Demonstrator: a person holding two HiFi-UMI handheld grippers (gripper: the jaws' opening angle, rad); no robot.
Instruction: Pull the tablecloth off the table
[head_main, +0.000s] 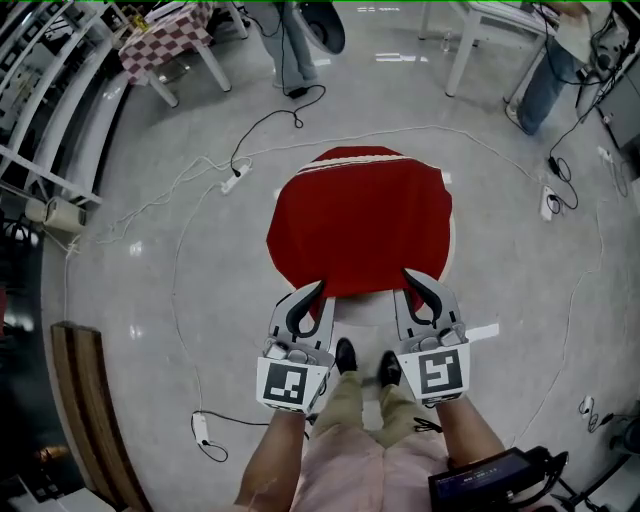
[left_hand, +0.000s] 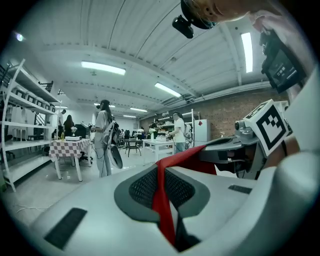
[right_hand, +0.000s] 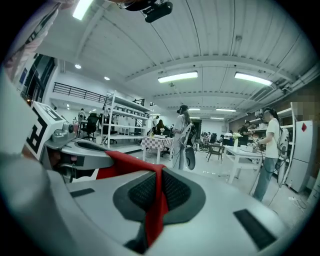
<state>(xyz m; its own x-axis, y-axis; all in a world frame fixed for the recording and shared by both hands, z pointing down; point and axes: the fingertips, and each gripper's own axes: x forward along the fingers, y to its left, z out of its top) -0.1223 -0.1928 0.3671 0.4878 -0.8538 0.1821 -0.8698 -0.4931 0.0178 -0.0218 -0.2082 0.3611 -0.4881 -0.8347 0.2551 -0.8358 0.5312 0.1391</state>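
The red tablecloth (head_main: 360, 220) hangs spread out in front of me, lifted by its near edge. It hides the table below. My left gripper (head_main: 314, 294) is shut on the near left corner, with red cloth (left_hand: 162, 200) pinched between its dark pads (left_hand: 145, 187). My right gripper (head_main: 412, 282) is shut on the near right corner, and the red cloth (right_hand: 157, 210) runs between its pads (right_hand: 175, 192). Both grippers point nearly level, side by side. A white edge (head_main: 335, 312) shows just under the cloth's near hem.
White cables (head_main: 200, 180) and a power strip (head_main: 236, 180) lie on the glossy floor around the table. A checkered table (head_main: 165, 40) stands far left, white tables (head_main: 490, 20) and people far right. A wooden bench (head_main: 85, 400) is near left. My shoes (head_main: 345, 355) are below.
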